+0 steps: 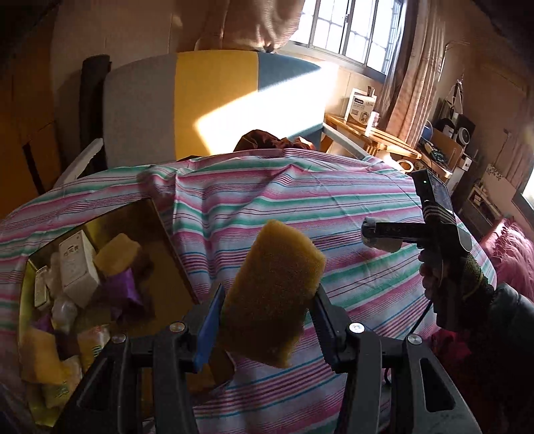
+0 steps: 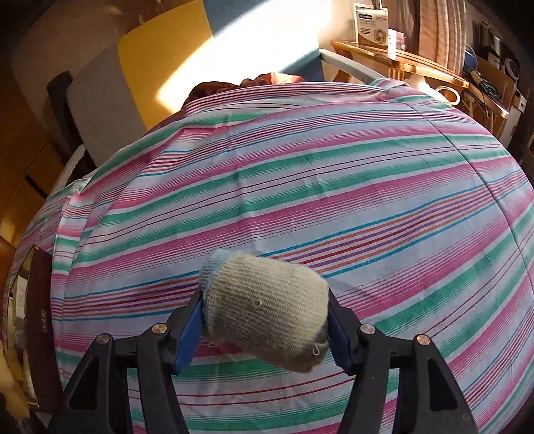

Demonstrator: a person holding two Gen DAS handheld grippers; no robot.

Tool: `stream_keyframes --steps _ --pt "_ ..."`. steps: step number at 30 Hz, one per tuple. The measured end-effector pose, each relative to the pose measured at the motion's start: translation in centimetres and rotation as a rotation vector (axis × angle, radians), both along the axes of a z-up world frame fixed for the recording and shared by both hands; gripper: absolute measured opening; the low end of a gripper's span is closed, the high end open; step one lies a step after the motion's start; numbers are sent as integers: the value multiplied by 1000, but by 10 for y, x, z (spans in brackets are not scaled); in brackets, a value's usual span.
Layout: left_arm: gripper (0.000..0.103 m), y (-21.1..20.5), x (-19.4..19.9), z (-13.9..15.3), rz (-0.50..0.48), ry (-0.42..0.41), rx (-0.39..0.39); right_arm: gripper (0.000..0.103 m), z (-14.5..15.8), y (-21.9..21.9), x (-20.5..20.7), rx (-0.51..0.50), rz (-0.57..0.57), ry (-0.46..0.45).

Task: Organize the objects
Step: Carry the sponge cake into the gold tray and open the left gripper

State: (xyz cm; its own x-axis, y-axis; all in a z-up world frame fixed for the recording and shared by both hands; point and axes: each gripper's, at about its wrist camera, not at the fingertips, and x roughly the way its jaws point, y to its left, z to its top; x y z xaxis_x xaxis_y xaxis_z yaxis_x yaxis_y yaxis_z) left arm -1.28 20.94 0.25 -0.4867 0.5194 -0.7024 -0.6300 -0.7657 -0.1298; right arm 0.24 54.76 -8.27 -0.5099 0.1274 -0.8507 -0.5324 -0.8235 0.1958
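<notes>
above the striped sheet [image 1: 300,213], sponge [image 1: 273,293] between left fingers [image 1: 208,329], sock roll [image 2: 267,310] between right fingers [image 2: 188,329]

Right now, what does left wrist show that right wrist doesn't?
Left wrist only: the yellow sponge clamped in the left gripper, the open box of small items at left, the window, and the right gripper from outside.

Right wrist only: the knitted roll close up, filling the right gripper's jaws.

Both: the striped cloth, the colour-block panel behind it, the wooden side table.
</notes>
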Motion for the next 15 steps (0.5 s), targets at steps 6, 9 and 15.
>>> stream_keyframes --steps 6,9,15 --pt "52 -58 -5 -1 149 25 -29 65 -2 -35 -9 16 131 -14" --pt "52 -84 -6 -4 210 24 -38 65 -7 -46 -12 33 161 -50" --pt "52 -144 -11 -7 340 -5 -12 64 -12 -51 -14 65 160 -85"
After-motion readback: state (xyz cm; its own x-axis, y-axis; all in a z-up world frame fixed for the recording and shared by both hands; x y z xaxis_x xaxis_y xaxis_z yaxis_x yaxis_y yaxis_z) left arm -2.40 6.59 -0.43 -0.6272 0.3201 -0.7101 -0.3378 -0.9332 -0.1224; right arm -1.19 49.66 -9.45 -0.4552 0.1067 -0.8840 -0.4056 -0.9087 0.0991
